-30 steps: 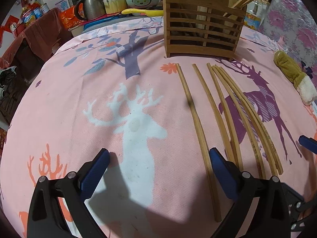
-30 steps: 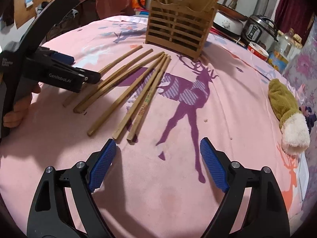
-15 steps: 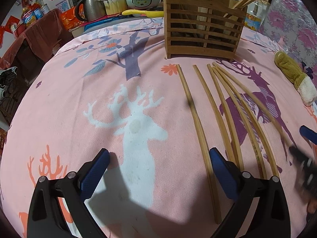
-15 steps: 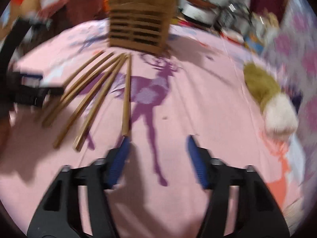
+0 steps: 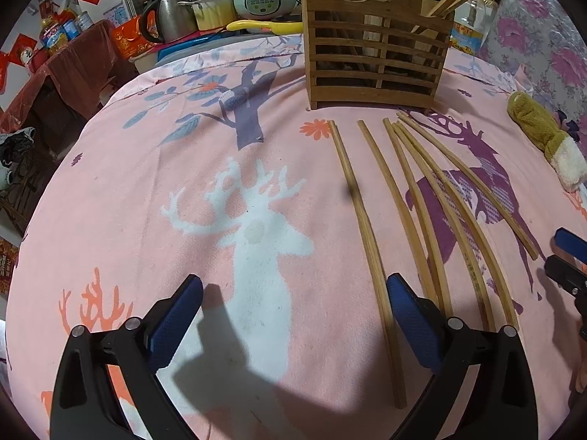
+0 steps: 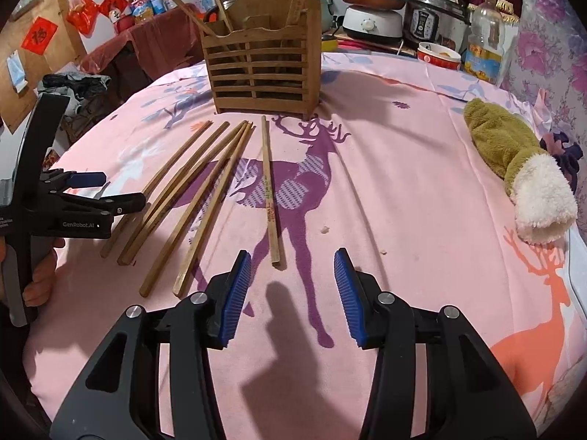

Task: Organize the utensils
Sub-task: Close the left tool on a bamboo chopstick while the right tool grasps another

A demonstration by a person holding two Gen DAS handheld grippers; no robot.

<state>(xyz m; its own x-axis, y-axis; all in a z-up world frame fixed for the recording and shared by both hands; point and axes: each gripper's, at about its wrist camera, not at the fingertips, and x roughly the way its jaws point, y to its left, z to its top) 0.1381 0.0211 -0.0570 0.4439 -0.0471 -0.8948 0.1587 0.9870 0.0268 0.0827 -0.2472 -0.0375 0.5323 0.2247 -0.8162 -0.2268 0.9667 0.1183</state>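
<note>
Several wooden chopsticks (image 5: 370, 234) lie side by side on the pink deer-print cloth, also in the right wrist view (image 6: 198, 198). One chopstick (image 6: 269, 190) lies apart to their right. A slatted wooden utensil holder (image 5: 374, 55) stands behind them, with a few chopsticks in it, also in the right wrist view (image 6: 262, 69). My left gripper (image 5: 293, 322) is open and empty, low over the cloth left of the chopsticks. My right gripper (image 6: 291, 293) is open and empty, just short of the lone chopstick's near end.
A brown and white plush mitten (image 6: 521, 168) lies at the right of the cloth. Rice cookers (image 6: 436, 14), a kettle (image 5: 172, 14), a bowl (image 6: 438, 55) and an oil bottle (image 6: 486, 40) stand behind the table. The left gripper (image 6: 88, 198) shows at the left edge.
One chopstick has been pushed away from the bundle and now lies apart on its right. My right gripper swung toward it and narrowed. My left gripper has not moved.
</note>
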